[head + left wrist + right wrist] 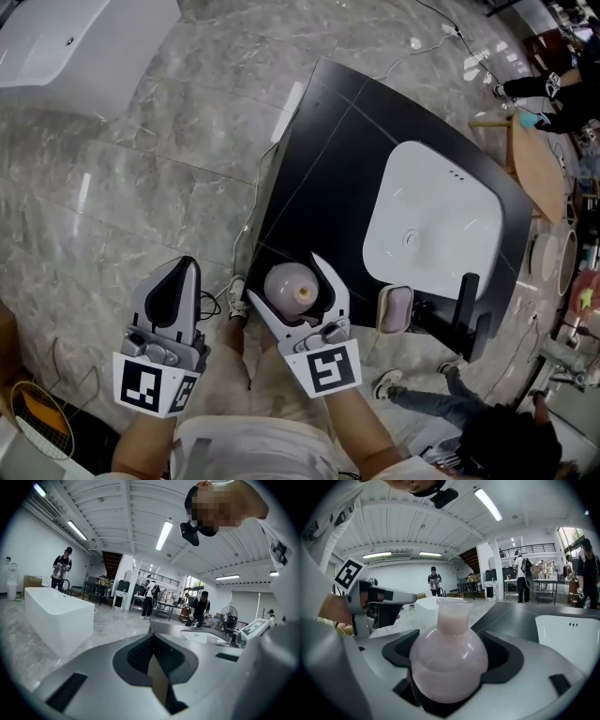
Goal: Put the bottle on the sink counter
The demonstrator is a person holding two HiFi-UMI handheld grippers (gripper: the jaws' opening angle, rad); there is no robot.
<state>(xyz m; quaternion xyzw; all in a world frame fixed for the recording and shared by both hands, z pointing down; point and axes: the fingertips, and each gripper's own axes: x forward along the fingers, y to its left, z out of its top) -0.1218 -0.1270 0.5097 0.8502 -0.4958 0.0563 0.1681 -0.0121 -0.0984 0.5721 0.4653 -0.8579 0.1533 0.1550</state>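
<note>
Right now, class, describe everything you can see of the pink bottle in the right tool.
The bottle is a round-bellied flask with a straight neck and open flared mouth, cloudy pale pink, glossy like glass or plastic. It stands upright, gripped at its belly by the dark padded jaws of the right tool. It hangs near a corner of the black sink counter; whether it touches the counter cannot be told.
</note>
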